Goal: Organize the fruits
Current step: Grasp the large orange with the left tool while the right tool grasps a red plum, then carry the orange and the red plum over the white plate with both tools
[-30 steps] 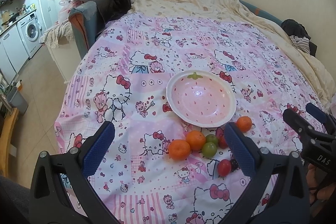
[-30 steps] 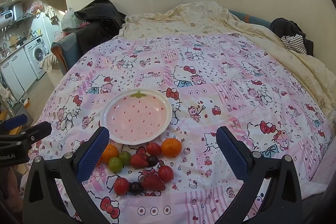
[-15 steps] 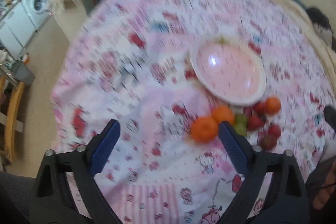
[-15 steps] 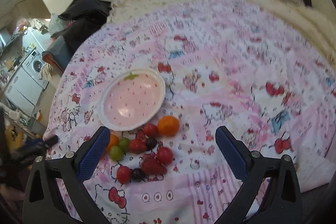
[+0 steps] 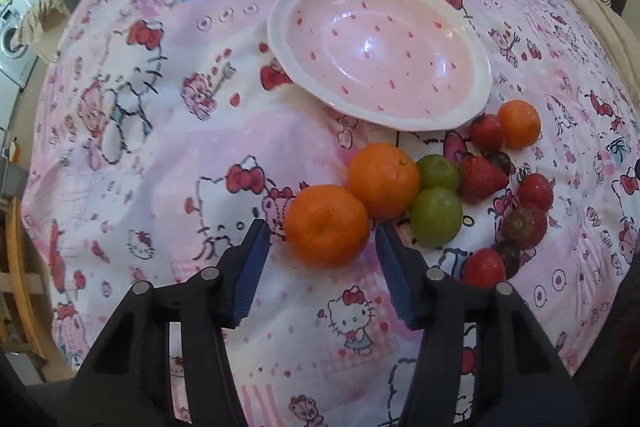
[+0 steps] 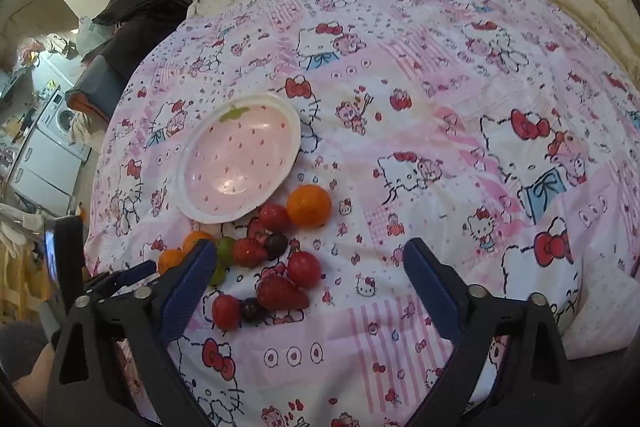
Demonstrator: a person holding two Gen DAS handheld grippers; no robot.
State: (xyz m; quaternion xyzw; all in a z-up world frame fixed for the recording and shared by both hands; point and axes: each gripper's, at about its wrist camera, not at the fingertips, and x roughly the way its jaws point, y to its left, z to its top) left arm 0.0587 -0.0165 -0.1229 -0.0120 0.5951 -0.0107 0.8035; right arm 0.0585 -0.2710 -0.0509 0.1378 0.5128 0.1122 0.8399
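Left gripper (image 5: 322, 227), jaws apart, flanks one of three tangerines (image 5: 327, 225) at six o'clock of the empty strawberry plate (image 5: 280, 39); two green plums (image 5: 436, 215). Right gripper (image 6: 308, 259) spread wide.

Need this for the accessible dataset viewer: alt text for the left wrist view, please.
The open left gripper frames the nearest orange on a pink cartoon-print sheet. More oranges, green and red fruits cluster right of it, below an empty strawberry-pattern bowl.

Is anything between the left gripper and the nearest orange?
Nothing visible. The left gripper is open, its fingers either side of the nearest orange. A second orange touches it behind, toward the empty strawberry plate.
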